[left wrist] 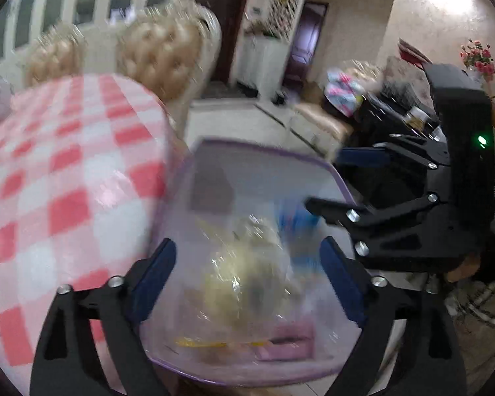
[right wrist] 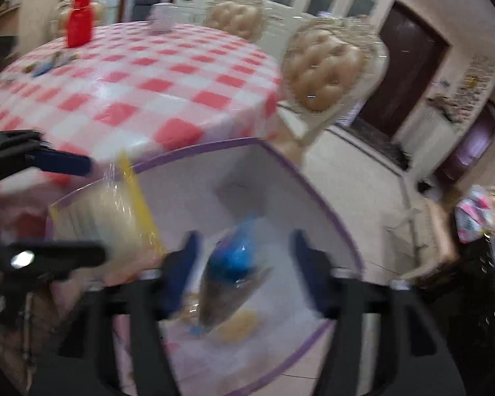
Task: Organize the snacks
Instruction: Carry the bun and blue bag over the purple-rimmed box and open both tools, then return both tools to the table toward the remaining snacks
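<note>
Two handheld grippers hover over a purple-rimmed storage bin point(left wrist: 214, 178) that sits below the near edge of a round table point(left wrist: 66, 171) spread with a red-and-white checked cloth. The snack sorting looks well under way. Several packets already lie inside the bin: a clear bag of pale yellow pieces point(left wrist: 244, 264), a yellow-edged clear pack point(right wrist: 115, 224) against the left wall, and a blue-topped wrapper point(right wrist: 234, 260) towards the right. The left gripper point(left wrist: 247, 280) stands wide open, blue pads apart above the clear bag and gripping nothing; the right gripper point(right wrist: 244, 264) is likewise spread wide over the blue-topped wrapper, holding nothing as far as the blur allows. No earlier view is at hand to say how the packets got there. What appears left: a few small items point(right wrist: 49, 61) on the far left of the table, too blurred to name, beside a red bottle point(right wrist: 80, 21) and a white container point(right wrist: 161, 16). Beyond the table stand tufted cream chairs point(right wrist: 326, 72), then a pale tiled floor point(left wrist: 234, 115), a dark wooden door point(right wrist: 409, 79), and at far right a cluttered sofa point(left wrist: 323, 125) and pink flowers point(left wrist: 478, 57).
</note>
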`<state>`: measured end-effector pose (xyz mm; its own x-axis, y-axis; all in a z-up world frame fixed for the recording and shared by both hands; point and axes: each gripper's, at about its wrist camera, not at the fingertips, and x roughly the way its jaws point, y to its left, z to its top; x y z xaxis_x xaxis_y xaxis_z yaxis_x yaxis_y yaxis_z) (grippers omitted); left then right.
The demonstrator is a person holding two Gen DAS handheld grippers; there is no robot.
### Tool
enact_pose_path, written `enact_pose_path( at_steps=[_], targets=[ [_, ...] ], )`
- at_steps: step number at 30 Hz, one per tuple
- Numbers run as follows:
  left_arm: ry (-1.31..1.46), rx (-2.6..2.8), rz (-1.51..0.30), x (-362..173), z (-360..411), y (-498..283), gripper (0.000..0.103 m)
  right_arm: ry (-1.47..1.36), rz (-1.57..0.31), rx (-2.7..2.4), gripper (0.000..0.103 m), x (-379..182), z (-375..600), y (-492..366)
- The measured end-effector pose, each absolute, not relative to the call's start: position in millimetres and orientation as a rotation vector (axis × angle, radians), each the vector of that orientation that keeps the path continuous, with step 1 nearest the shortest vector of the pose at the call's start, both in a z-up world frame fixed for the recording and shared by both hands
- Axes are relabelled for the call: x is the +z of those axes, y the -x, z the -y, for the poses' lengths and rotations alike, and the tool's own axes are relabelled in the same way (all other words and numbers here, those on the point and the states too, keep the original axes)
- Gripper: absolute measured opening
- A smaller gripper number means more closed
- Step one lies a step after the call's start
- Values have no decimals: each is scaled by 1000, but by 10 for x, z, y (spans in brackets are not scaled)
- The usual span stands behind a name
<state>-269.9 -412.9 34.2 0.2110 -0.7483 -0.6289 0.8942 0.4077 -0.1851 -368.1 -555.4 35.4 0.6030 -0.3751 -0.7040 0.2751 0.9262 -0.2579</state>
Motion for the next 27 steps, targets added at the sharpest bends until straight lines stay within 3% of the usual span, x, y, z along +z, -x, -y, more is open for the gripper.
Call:
enact_pose_path(
  at_steps=[8,10,16,20,27],
  targets=[
    [-178,-812,-610,422,3052,1937,88,151,-685,-256,80,696,5035,3463],
    [-164,-664,-606,404,2651,1633,88,146,-653,-210,85,766,4810,3280],
    [132,-252,-606,542,976,761,88,124,-669,-49,88,815,4049,2465],
    [250,-22,-594,520,-56,269,88,89,-779,98,90,558,3433,1783],
    [450,160,-608,415,-1183,-342,89,121,-836,297,90,250,2172,718]
  ],
)
